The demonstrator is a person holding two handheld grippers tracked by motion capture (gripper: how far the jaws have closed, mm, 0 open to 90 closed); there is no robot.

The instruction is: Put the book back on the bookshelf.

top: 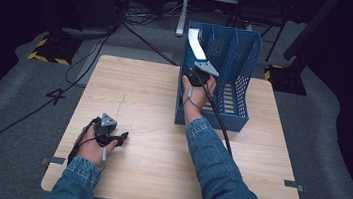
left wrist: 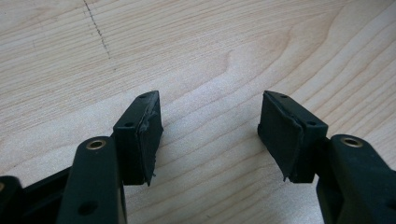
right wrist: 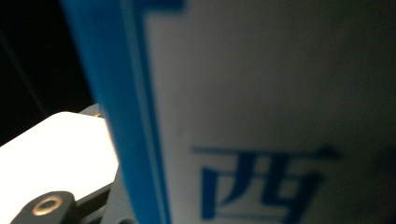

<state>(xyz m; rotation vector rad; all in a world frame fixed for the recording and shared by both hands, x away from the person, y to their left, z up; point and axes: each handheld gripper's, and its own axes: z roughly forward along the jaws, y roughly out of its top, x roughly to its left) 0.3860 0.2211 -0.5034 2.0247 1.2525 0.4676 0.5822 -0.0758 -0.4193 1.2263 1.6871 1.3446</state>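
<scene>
A blue mesh file rack (top: 236,120) with three slots stands at the back right of the wooden table (top: 154,102). My right gripper (top: 198,75) is at the rack's left front corner, shut on a thin white book (top: 196,43) that leans into the leftmost slot. In the right gripper view the book (right wrist: 271,107) is very close, showing a blue spine and a blue printed character, and one finger (right wrist: 46,207) shows at the bottom left. My left gripper (top: 121,136) rests low over the table's front left. It stands open (left wrist: 210,135) above bare wood.
Black cables run across the grey floor at the left and behind the table. Yellow-and-black striped bases (top: 49,53) (top: 277,72) sit on the floor at both back corners. A white metal stand (top: 182,14) rises behind the rack.
</scene>
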